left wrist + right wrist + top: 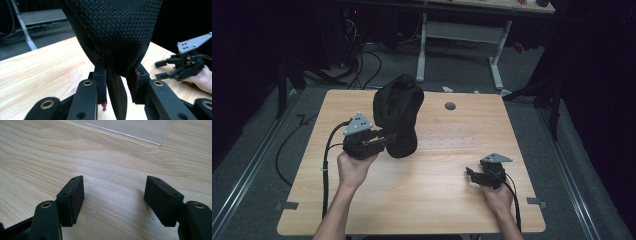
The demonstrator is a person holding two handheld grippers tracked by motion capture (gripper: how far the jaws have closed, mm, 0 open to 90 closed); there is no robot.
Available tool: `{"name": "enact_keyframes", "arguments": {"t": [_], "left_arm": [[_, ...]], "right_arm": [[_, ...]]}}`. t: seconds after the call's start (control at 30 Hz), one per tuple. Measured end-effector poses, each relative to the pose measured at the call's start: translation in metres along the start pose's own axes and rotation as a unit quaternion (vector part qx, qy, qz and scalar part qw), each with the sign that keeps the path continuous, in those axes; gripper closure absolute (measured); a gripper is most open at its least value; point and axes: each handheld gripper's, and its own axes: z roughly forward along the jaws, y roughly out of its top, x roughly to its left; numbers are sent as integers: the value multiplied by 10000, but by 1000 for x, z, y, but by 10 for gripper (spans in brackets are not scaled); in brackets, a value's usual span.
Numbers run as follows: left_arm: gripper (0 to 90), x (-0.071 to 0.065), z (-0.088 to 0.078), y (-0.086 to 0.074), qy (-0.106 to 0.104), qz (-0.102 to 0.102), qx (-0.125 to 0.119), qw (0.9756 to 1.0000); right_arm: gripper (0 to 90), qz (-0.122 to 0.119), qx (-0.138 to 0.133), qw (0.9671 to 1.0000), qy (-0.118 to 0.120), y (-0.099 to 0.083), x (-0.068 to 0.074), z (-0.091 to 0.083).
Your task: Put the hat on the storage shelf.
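No text, label, brand, number or sign can be read anywhere in these pictures. The black mesh bag (397,117) bears no legible mark, and neither does the wooden surface (432,195). The grey plates on the grippers carry only screw holes.

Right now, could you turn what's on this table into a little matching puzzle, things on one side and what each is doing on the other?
Things:
1. left gripper
2. right gripper
3. black mesh bag
4. grey round disc

States:
A. lies on the far part of the table
B. jaws open, nothing between them
C. held up by its lower edge
D. shut on fabric

Pairs: 1-D, 2-B, 3-C, 4-A
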Motion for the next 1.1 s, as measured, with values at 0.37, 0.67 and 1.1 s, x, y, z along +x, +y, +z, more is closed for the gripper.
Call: {"name": "enact_keyframes", "arguments": {"t": [0.37, 0.67, 1.1], "left_arm": [[714, 7, 16, 3, 260, 325, -76, 9991], [714, 14, 31, -3, 410, 509, -97, 9978], [714, 22, 47, -13, 500, 698, -89, 9963]], "right_arm": [[326, -11, 5, 10000, -10, 0, 0, 0], [326, -30, 4, 10000, 14, 0, 1, 0], [326, -28, 7, 10000, 21, 0, 1, 0]]}}
